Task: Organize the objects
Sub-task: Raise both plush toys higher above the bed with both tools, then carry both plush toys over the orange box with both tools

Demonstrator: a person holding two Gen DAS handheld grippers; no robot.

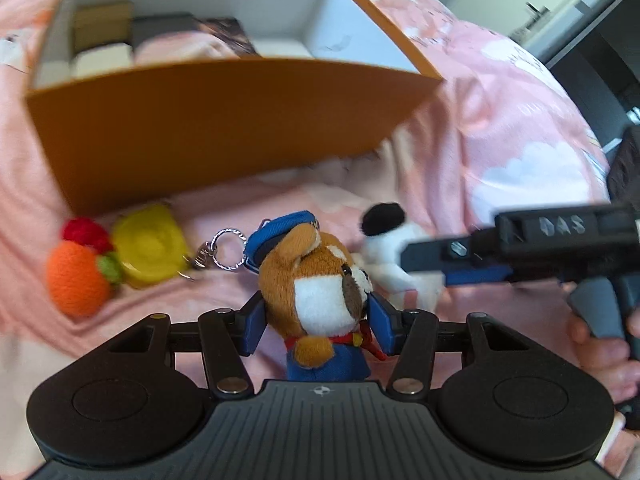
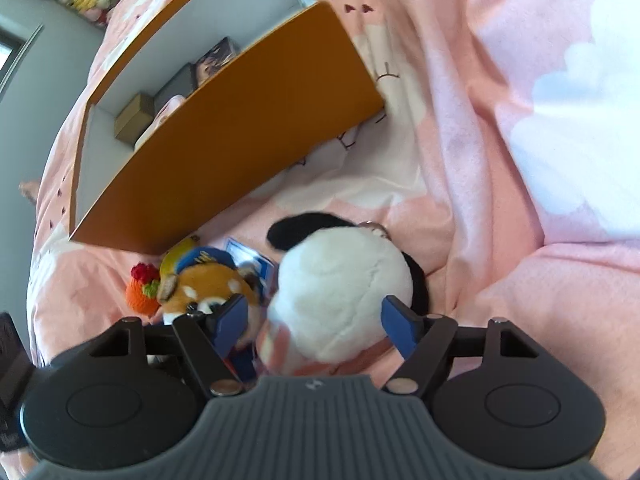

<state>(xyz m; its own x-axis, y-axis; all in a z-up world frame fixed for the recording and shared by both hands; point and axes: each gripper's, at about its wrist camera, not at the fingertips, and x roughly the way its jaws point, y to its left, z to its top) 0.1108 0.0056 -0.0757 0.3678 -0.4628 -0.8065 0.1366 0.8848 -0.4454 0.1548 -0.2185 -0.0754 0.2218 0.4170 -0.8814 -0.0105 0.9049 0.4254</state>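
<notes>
My left gripper (image 1: 316, 320) is shut on a brown plush animal keychain (image 1: 320, 280) in a blue cap and blue outfit, with its metal key ring (image 1: 224, 250) to the left. My right gripper (image 2: 316, 320) is closed around a white plush dog with black ears (image 2: 344, 300); it shows to the right in the left wrist view (image 1: 392, 256). The brown plush also shows in the right wrist view (image 2: 208, 288). An orange box (image 1: 224, 128) with a white inside stands just beyond, on the pink bedding.
A knitted orange fruit (image 1: 78, 280), a red knitted piece (image 1: 86, 232) and a yellow knitted item (image 1: 150, 248) lie left of the plush, against the box front. Small boxes and a dark card (image 1: 224, 34) sit inside the box. Pink cloud-print bedding (image 2: 520, 160) is all around.
</notes>
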